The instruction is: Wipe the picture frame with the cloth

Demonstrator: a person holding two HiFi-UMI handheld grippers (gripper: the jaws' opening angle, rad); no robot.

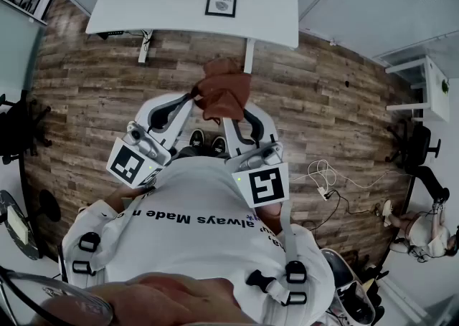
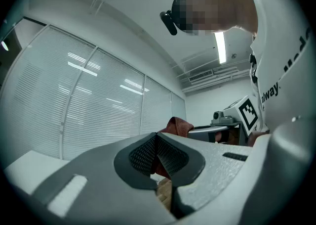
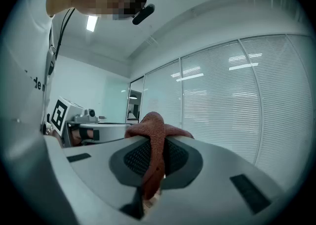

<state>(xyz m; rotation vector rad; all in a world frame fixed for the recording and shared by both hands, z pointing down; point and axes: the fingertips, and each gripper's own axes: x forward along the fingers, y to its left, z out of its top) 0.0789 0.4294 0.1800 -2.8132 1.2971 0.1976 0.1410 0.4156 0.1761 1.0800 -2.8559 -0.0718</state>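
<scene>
Cloth (image 1: 224, 89) rust-brown, bunched, held in the air at centre of head view, over wood floor (image 1: 93, 95) | left tongs (image 1: 192, 97) closed, pads pinching cloth's left edge | right tongs (image 1: 231, 111) clamped on a fold, cloth draping over pads | frame (image 1: 221, 1) on white tabletop (image 1: 158, 2), upper centre, well apart from cloth.

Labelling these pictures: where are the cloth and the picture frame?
cloth (image 1: 224, 92), head view, middle of the bunched fabric.
picture frame (image 1: 221, 1), head view, centre of its printed face.
</scene>
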